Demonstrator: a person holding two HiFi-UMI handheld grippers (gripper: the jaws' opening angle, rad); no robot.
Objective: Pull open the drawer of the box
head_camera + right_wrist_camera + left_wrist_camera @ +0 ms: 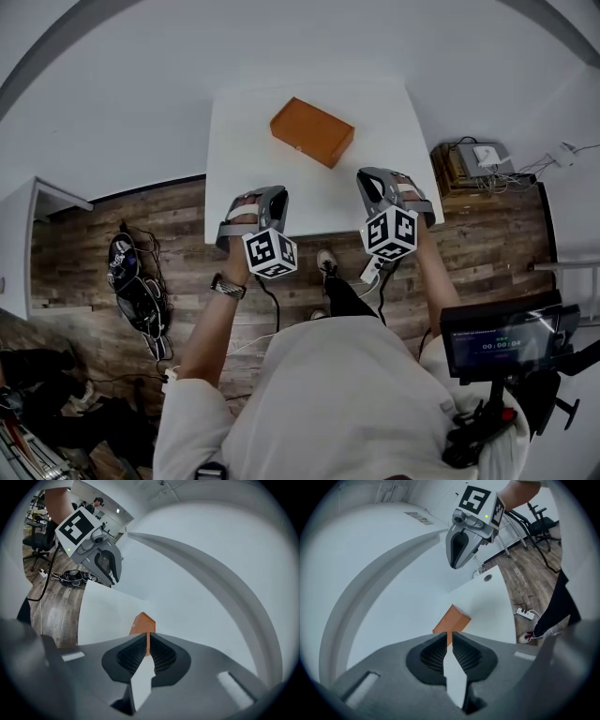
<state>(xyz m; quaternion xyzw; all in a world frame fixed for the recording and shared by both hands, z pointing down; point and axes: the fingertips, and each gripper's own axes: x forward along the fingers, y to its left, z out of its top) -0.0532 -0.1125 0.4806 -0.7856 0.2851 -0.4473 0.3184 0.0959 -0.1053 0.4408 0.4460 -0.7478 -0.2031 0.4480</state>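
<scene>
The box point(312, 131) lies flat and askew towards the far end of the counter point(234, 178), drawer apparently still closed. The left hand-held gripper point(270, 199) and right hand-held gripper point(373, 183) hover over the near edge, probably so one steadies while the other pulls. Both have jaws slightly apart and hold nothing. The box lies ahead, between both lines of aim, well apart.

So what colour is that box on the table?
The box is plain orange; clearest in the head view.
</scene>
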